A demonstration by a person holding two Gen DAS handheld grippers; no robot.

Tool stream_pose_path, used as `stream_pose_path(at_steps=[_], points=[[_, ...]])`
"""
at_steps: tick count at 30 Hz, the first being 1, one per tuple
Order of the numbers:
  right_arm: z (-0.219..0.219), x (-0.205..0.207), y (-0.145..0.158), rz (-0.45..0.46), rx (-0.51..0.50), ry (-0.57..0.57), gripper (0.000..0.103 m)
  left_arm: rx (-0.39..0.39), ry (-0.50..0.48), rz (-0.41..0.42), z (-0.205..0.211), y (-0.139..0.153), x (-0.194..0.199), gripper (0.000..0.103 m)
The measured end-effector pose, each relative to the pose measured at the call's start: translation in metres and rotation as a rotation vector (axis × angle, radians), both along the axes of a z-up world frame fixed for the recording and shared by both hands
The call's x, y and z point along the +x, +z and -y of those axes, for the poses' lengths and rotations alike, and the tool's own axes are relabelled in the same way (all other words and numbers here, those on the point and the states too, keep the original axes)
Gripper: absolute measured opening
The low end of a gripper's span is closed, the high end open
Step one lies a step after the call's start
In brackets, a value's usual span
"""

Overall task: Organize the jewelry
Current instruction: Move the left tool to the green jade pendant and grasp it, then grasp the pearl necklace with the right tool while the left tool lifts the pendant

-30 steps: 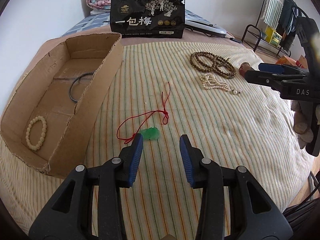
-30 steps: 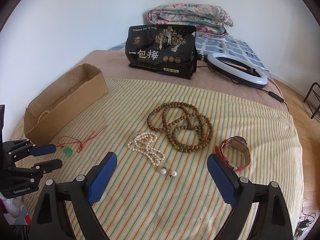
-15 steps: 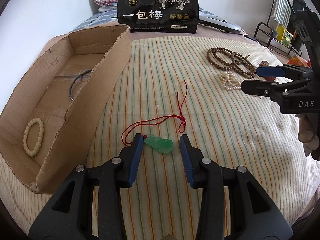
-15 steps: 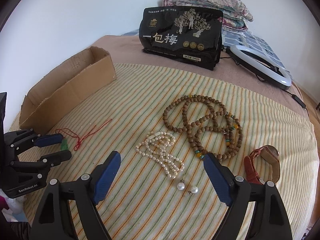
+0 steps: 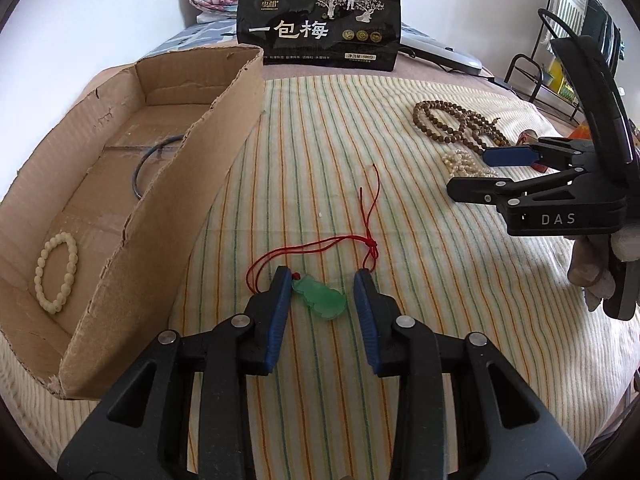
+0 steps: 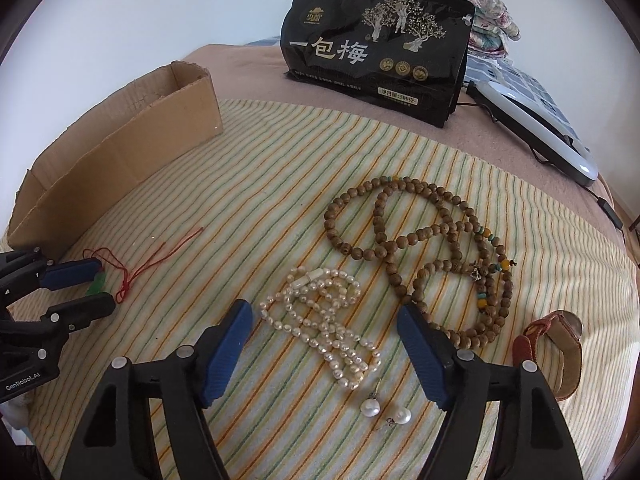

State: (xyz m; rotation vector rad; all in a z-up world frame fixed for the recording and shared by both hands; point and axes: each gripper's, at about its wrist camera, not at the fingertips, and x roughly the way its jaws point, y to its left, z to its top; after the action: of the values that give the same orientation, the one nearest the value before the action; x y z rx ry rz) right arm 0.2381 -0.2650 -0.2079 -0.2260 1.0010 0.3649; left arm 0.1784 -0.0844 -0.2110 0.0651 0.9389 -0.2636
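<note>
Left tongs (image 5: pixel 320 274) now closer, parted around green pendant (image 5: pixel 319 296), left pad touching.

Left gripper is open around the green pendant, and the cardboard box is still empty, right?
Not quite. The left gripper is open around the green pendant, but the cardboard box is not empty: the left wrist view shows a cream bead bracelet and a dark bangle inside.

The left gripper (image 5: pixel 320 280) straddles the green pendant (image 5: pixel 320 298), blue pads spread with bare striped cloth (image 5: pixel 420 280) either side. The cardboard box (image 5: pixel 192 184) wall rises just left, blocking that flank. The right gripper (image 6: pixel 326 320) is wide apart over the pearl strand (image 6: pixel 324 328); wooden beads (image 6: pixel 420 240) possibly touch its right finger.
</note>
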Motion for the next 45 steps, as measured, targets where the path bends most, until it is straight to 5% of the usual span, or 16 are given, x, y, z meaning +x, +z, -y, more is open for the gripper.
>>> stream_pose_path(at_steps=[11,13,15,20,24,28,32,45], points=[[-0.001,-0.001,0.000,-0.008,-0.001,0.013,0.072,-0.008,-0.012,-0.004,-0.001,0.002,-0.002,0.027],[-0.001,-0.001,0.000,-0.009,-0.003,0.016,0.072,-0.003,-0.005,-0.003,-0.002,0.002,-0.003,0.049],[-0.002,-0.002,-0.001,-0.009,-0.007,0.018,0.072,-0.001,0.007,0.005,-0.003,0.002,-0.004,0.059],[-0.002,-0.003,0.000,-0.006,-0.014,0.026,0.070,-0.009,0.016,0.001,-0.007,0.000,-0.004,0.059],[-0.002,-0.006,0.001,-0.001,-0.017,0.037,0.060,0.002,0.011,0.010,-0.006,-0.001,-0.005,0.046],[-0.004,-0.008,0.004,-0.003,-0.009,0.048,0.034,0.008,-0.005,0.023,-0.004,0.000,-0.008,0.027],[-0.003,-0.009,0.006,-0.021,0.026,0.054,0.006,-0.007,-0.002,0.019,-0.005,0.003,-0.007,0.027],[0.004,-0.029,0.046,0.038,0.079,0.006,0.005,-0.070,-0.025,0.086,-0.008,0.046,-0.028,0.027]])
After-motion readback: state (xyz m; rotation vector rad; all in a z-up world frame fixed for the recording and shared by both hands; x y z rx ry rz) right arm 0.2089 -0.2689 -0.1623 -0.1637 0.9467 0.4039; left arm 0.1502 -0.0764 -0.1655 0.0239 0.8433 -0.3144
